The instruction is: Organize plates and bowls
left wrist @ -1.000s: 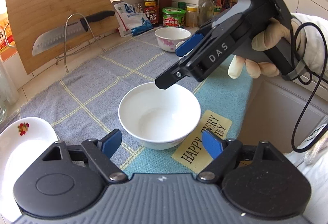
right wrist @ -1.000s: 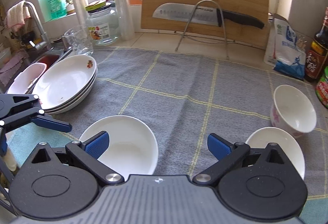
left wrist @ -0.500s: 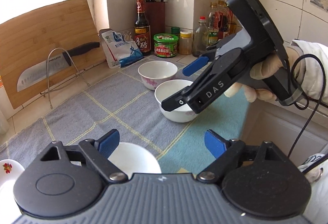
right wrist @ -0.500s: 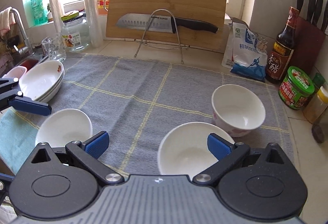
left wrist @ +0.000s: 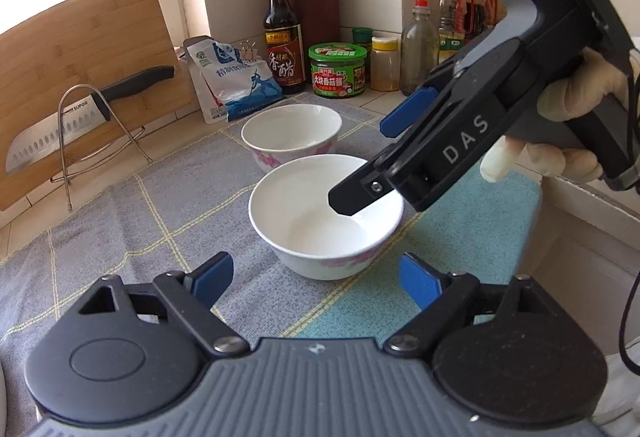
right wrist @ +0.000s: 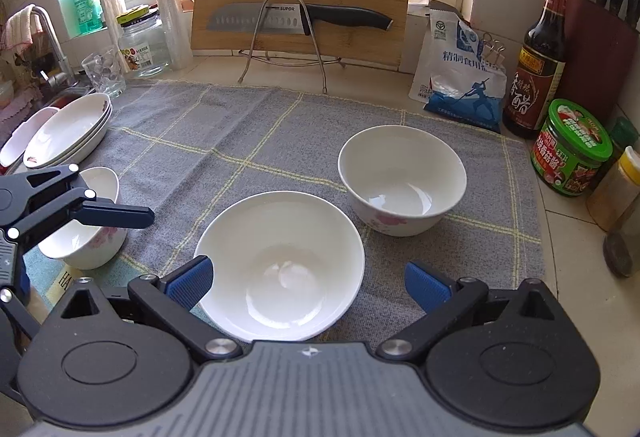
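Left wrist view: left claw (left wrist: 316, 277) parted, empty; near bowl (left wrist: 326, 215) just ahead between pad lines, untouched. Right claw (left wrist: 366, 161) overhangs bowl's right rim, gloved hand (left wrist: 560, 125) on its handle. Second bowl (left wrist: 291, 135) just beyond.

Right wrist view: right claw (right wrist: 307, 283) parted, empty, straddling near bowl (right wrist: 282, 265); contact unclear. Second bowl (right wrist: 402, 179) ahead-right. Third bowl (right wrist: 86, 221) left, under left claw (right wrist: 120, 213). Plate stack (right wrist: 68, 129) far left.

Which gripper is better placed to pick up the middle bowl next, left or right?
Right, probably. The right gripper is open and straddles the middle bowl; the left gripper, also open, sits just short of its rim.
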Motion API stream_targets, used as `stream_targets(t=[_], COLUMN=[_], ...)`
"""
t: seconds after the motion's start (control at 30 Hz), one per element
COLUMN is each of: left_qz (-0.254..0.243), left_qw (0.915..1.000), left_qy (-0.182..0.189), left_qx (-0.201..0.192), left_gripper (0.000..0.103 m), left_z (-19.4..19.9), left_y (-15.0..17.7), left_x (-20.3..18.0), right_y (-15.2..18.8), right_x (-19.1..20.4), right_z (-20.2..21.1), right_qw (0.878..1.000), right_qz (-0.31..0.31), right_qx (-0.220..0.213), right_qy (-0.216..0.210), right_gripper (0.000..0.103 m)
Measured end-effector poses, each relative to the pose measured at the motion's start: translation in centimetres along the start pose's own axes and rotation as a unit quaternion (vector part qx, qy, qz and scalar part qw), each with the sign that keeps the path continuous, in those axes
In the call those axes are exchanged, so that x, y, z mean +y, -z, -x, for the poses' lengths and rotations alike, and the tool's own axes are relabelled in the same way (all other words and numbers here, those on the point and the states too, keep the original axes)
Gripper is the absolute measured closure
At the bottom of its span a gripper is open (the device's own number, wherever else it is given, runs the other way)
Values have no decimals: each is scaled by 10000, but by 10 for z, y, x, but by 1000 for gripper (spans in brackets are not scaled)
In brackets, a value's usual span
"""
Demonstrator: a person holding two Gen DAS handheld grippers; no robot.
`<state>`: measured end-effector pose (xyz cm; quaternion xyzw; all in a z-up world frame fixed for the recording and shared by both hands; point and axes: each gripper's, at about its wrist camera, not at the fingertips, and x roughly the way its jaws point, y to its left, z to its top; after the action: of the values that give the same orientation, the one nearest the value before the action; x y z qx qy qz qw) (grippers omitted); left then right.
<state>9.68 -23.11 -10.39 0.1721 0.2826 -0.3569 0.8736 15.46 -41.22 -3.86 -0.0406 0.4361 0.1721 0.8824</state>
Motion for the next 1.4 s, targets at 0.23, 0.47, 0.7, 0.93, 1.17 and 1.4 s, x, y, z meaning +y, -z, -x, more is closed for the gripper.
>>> stream_targets(t=[0.23, 0.47, 0.7, 0.93, 1.17, 1.4], left_qz=[69, -75, -51, 34, 103, 105], left_qw=[9999, 9995, 9995, 9996, 9997, 9998], left_qy=[-146, -291, -306, -266, -233, -184], left_qx=[52, 47, -1, -4, 36, 38], left_gripper=[13, 14, 16, 17, 17, 17], left_z=[-25, -38, -43, -44, -45, -42], left_y=[2, 0, -3, -3, -3, -4], left_x=[-10, -16, -16, -12, -12, -12], right_y=[-3, -6, -9, -12, -13, -14], right_x=[-12, -22, -26, -28, -27, -25], right_z=[-18, -32, -37, -39, -40, -36], right_qw=[9988, 9967, 9948, 9941, 9942, 9945], right_qz=[-69, -209, -225, -209, -195, -195], right_qx=[112, 278, 368, 411, 428, 429], right_qy=[-464, -738, -918, -982, -965, -932], right_gripper=[0, 10, 25, 28, 28, 28])
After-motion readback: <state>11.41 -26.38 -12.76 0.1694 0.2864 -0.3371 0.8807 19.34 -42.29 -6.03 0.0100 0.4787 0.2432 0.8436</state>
